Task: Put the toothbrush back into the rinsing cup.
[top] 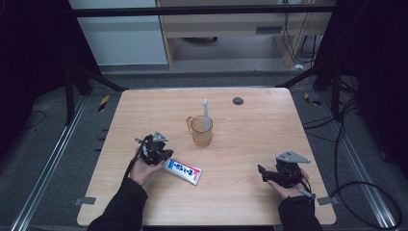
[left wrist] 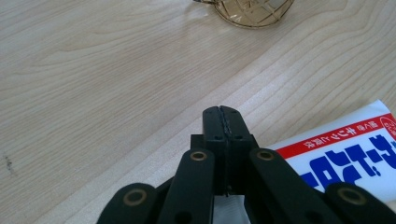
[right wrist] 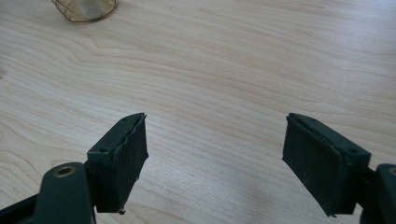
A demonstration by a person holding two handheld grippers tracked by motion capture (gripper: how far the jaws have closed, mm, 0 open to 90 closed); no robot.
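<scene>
2 grippers | left gripper (left wrist: pixel 220 122) closed, empty, beside toothpaste tube (top: pixel 182 171) (near table (top: pixel 250 202) front edge) | right gripper (right wrist: pixel 215 154) wide open, empty | risk: closed jaws shove tube off grasp line, toward cup (top: pixel 201 131)

The table (top: pixel 240 139) is mostly bare wood. Near its middle 1 obstacle is found: a cup (top: pixel 201 130) with a toothbrush (top: pixel 206 115) standing upright in it, rising above the rim. A tube (top: pixel 183 171) lies flat just beside the left gripper (top: pixel 159 151), between it and the table's middle. A small dark disc (top: pixel 237 100) lies flat near the far edge. Open room is left between the tube and the right gripper (top: pixel 269 174), and along both sides of the cup.
</scene>
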